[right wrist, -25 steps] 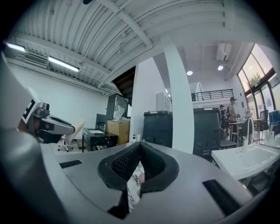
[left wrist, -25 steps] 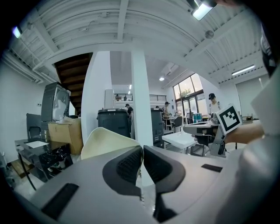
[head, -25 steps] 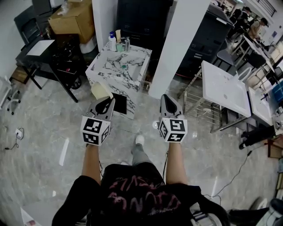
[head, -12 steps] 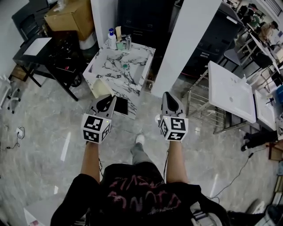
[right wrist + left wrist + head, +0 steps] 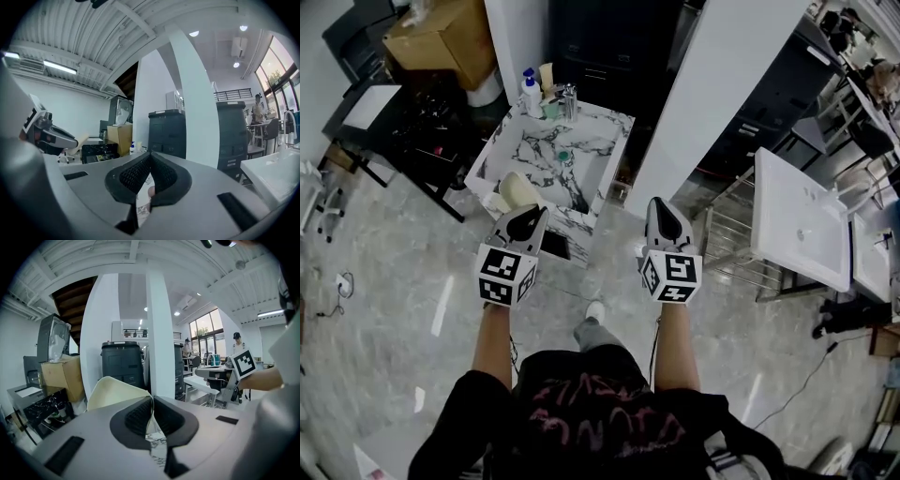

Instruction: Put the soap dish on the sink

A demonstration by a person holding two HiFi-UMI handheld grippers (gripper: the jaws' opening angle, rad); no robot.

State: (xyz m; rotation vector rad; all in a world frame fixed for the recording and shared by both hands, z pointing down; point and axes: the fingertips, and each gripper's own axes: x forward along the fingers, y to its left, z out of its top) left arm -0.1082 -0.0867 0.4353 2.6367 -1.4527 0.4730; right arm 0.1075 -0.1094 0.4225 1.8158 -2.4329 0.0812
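Note:
The soap dish (image 5: 516, 191) is a cream, thin-walled shell; its edge is pinched between the pads of my left gripper (image 5: 529, 213), which is shut on it. In the left gripper view the soap dish (image 5: 114, 391) rises to the left of my left gripper (image 5: 151, 402). The dish hangs over the near left corner of the marble-patterned sink (image 5: 607, 139). My right gripper (image 5: 662, 202) stands to the right of the sink, level with the left one, shut with nothing in it. In the right gripper view my right gripper (image 5: 149, 158) has its pads together.
A soap bottle (image 5: 530, 91) and a faucet (image 5: 565, 97) stand at the sink's far edge. A white pillar (image 5: 705, 94) rises just right of the sink. A black table (image 5: 398, 127) and a cardboard box (image 5: 441, 37) are to the left. White basins on a metal rack (image 5: 797, 220) stand at the right.
Both grippers have travelled forward toward the marble sink, which now lies closer below them. The soap dish stays pinched in the left gripper and now overlaps the sink's near corner.

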